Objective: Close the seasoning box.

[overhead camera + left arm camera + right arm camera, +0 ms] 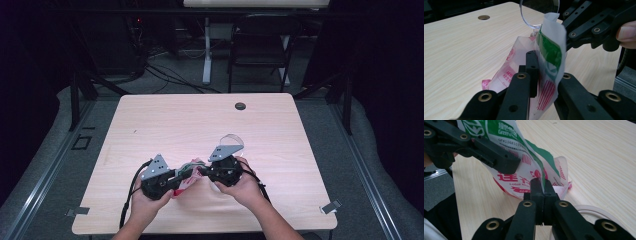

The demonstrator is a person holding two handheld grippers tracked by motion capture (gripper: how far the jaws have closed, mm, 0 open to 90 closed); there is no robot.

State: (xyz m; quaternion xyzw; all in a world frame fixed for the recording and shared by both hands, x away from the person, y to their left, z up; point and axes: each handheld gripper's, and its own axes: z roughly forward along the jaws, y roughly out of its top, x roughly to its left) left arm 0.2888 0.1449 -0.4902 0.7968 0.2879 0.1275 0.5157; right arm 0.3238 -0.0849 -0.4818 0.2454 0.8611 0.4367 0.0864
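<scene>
Right now your 2 grippers, the left gripper [544, 75] and the right gripper [543, 192], each pinch the red, white and green packet [549, 53] between closed jaws, held just above the table [165, 120] beside a clear cup [231, 140].

glossy thin plastic packet [549, 52], clear plastic cup [537, 11], matt pale wood-grain table [461, 50]

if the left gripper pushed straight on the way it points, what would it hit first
Probably the right gripper, just beyond the red, green and white plastic packet that both grippers pinch. The left gripper faces it closely; the clear plastic cup stands behind. Depth is uncertain.
</scene>
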